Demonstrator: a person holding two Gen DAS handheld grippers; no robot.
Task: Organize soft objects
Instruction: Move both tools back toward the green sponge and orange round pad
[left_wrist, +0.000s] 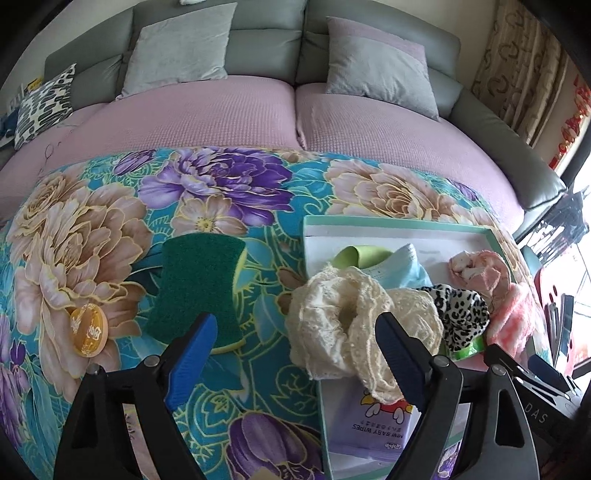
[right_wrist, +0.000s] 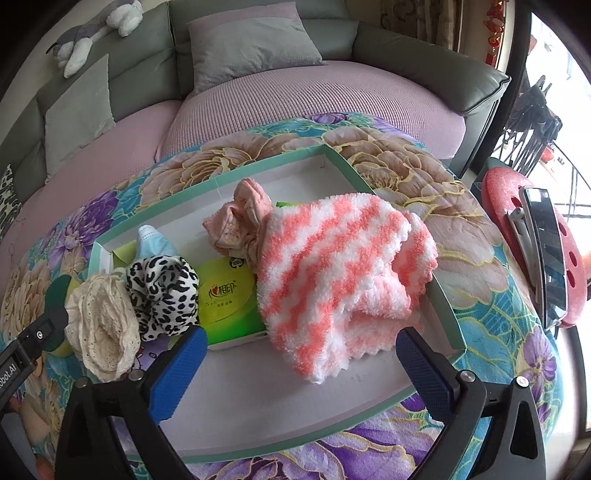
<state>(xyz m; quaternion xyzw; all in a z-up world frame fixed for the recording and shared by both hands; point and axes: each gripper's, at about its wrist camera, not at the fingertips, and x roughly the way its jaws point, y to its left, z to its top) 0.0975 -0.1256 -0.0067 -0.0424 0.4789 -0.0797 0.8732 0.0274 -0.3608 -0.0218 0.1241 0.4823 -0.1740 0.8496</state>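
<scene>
The left claw (left_wrist: 295, 354) stood wide open, empty, a cream lace scrunchie (left_wrist: 343, 325) between its fingers at the shallow green-rimmed cardboard box's (left_wrist: 399, 223) edge. The right claw (right_wrist: 301, 354) gaped empty before a pink-and-white fuzzy cloth (right_wrist: 332, 280).

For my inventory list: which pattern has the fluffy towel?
Coral-pink and white wavy stripes on the fluffy towel, clearest in right wrist view.

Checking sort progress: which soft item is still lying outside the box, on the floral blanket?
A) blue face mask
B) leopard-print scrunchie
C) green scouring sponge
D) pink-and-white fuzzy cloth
C. The green scouring sponge lies on the floral blanket left of the box, while the leopard-print scrunchie, the pink-and-white fuzzy cloth and the blue face mask sit within the box.
</scene>
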